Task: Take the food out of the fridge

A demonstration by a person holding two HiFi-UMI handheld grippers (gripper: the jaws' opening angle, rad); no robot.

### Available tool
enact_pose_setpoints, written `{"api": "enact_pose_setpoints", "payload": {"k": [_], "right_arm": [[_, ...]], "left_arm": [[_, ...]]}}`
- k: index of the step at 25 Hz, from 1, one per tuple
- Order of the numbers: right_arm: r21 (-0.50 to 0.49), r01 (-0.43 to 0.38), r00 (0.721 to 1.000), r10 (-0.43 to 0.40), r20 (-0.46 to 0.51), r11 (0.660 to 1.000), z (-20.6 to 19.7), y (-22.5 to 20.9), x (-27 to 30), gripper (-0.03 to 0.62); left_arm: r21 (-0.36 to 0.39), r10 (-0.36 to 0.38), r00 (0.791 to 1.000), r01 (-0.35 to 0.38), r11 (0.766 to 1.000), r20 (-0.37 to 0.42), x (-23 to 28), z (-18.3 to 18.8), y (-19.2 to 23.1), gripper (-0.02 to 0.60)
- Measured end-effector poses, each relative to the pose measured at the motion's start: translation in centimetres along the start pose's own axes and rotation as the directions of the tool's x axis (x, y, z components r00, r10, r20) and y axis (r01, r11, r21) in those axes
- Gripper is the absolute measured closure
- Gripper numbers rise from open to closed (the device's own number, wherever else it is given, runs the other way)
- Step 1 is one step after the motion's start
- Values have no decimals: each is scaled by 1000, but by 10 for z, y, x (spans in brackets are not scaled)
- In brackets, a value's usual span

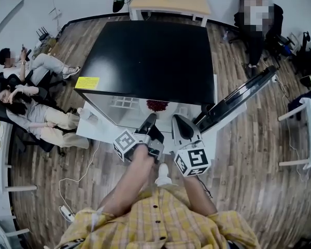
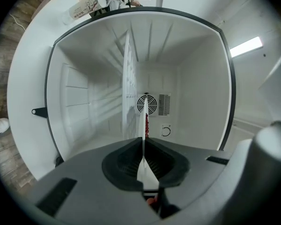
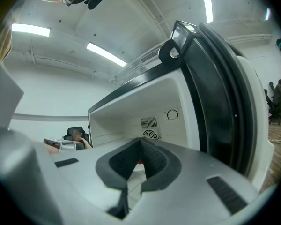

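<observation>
The black-topped mini fridge stands with its door swung out to the right. In its white interior lies the food, a flat white pack with dark red contents. My left gripper reaches into the opening. In the left gripper view the left gripper is shut on the pack's thin white edge, seen end-on, with red showing beside it. My right gripper hovers at the opening beside it. The right gripper has its jaws together with nothing held.
A wire shelf and a fan grille sit inside the fridge. Two people sit at the left and another person at the back right. A wooden table stands behind, and a power strip with its cable lies on the floor.
</observation>
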State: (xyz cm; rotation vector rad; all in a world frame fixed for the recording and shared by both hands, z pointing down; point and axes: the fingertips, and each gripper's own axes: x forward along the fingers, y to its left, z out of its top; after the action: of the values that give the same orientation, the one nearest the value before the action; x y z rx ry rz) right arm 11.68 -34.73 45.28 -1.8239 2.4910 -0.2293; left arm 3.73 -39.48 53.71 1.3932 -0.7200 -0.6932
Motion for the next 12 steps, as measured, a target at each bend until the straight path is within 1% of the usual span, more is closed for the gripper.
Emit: {"api": "enact_pose_setpoints", "payload": {"k": [5,9,12], "right_arm": [[-7,-9,1000,9,-6,1000,-2,11,-8,586],[-15,-11,1000,11,-9,1000,-2,21,-15,586],[-17,-8,1000,8,-11,1000,-4,27,-21,586]], "left_arm": [[-5,-14,1000,14,1000,11,-19,0,-4,561],[19,-35,999,35,999,6,-32,-2,-17,560],[-13,-65,998,66,998,18,-43,-5,-28,561]]}}
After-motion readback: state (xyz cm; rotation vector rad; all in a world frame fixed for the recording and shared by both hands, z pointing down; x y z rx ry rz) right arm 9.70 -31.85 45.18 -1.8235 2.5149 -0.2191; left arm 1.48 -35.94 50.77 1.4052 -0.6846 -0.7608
